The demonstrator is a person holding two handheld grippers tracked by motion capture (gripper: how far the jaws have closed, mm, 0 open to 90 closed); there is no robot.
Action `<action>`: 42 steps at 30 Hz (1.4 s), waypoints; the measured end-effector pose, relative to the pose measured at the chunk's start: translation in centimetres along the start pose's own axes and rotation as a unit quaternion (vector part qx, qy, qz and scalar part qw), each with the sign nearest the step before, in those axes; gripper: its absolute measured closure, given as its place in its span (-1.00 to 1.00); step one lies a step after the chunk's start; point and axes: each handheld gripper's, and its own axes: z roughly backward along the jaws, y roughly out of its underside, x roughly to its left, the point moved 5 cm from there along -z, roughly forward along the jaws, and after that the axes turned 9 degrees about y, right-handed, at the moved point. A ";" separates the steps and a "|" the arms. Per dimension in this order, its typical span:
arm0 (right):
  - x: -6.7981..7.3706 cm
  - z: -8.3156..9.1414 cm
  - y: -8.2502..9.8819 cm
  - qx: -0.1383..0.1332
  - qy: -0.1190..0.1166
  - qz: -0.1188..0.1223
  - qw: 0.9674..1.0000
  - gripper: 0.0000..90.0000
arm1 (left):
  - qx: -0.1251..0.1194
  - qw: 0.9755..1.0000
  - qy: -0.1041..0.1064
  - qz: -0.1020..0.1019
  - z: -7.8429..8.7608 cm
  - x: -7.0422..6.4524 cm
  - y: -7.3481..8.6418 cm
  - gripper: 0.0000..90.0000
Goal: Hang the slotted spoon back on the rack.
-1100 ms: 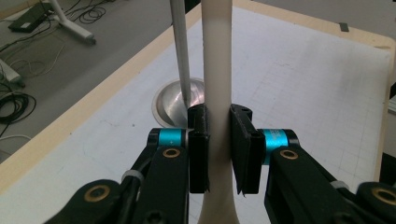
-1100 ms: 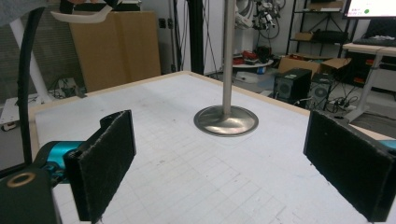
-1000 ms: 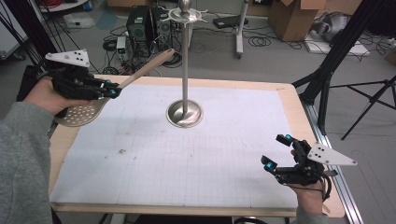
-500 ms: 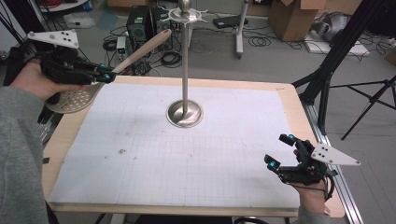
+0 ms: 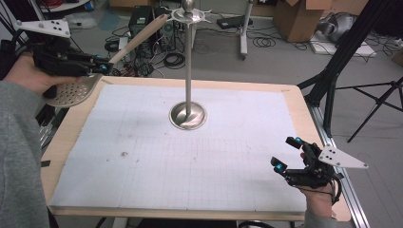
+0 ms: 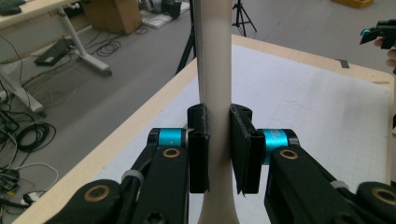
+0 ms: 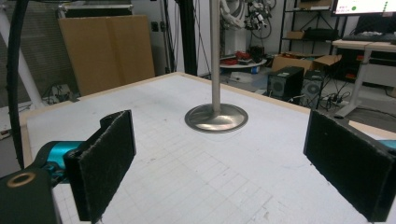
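- Skimmer [image 5: 71, 90] in the left gripper [image 5: 97, 69]: its fingers [image 6: 198, 154] are closed snugly on the pale wooden handle [image 6: 217, 70], near where the handle widens toward the perforated metal bowl, which hangs off the far left corner of the counter [image 5: 294, 114].
- Handle tip sits high in the high view, just short of the hooked crown [image 5: 190, 15] of the steel stand [image 5: 188, 71], which rises from its round base [image 7: 216, 117] in the middle of the white gridded mat.
- Step in hand, as I judge it: hang the skimmer on one of the crown's hooks (whether the handle end has a hole or loop I cannot tell).
- To do it well, keep the grip firm so the handle does not swivel under the heavy bowl, bring the tip level with a hook, and approach slowly from the side.
- Avoid knocking the thin pole; the stand looks easy to tip.
- Let go only once the hook bears the weight.
- Right gripper [image 5: 290, 154] rests over the near right corner of the counter, fingers [image 7: 105, 163] spread wide and holding nothing; it could steady the base if needed.
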 end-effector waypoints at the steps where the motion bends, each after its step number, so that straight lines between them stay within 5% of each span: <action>1: 0.0 0.0 0.0 0.000 0.000 0.000 1.000 -0.81 | 0.000 1.000 0.000 0.000 0.0 0.0 0.0 0.73; 28: -0.7 1.0 0.0 -0.007 0.011 -0.006 1.000 -0.81 | 0.001 1.000 0.001 0.017 -0.9 1.4 0.8 0.73; 42: -0.8 1.2 -0.1 -0.008 0.010 -0.007 1.000 -0.81 | 0.018 1.000 0.007 0.022 -3.3 1.5 1.4 0.73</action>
